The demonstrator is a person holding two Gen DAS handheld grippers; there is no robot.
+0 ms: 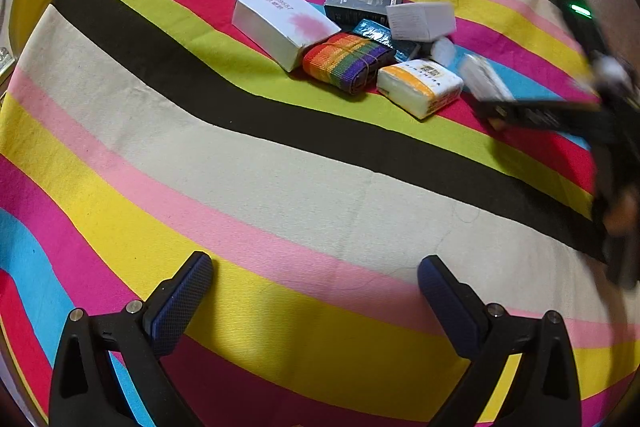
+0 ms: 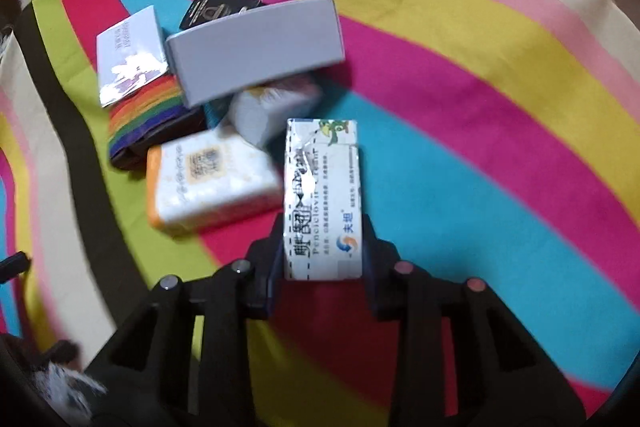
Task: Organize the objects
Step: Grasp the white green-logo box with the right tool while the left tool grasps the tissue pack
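Right gripper [image 2: 322, 251] carrying a carton [image 2: 322, 195] beside the pile.

Its jaws are clamped on the carton's near end, held above the striped cloth [image 2: 480, 147], just right of the tissue pack [image 2: 208, 183]. Left gripper [image 1: 316, 287] hangs wide open and empty, well back from the pile. Set the carton down flat and square (the grey box [image 2: 256, 47] already sits crooked), releasing only once it rests.

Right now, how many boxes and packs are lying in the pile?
6 visible: white box, black box, grey box, blue packet, tissue pack, another white pack; more may hide underneath.
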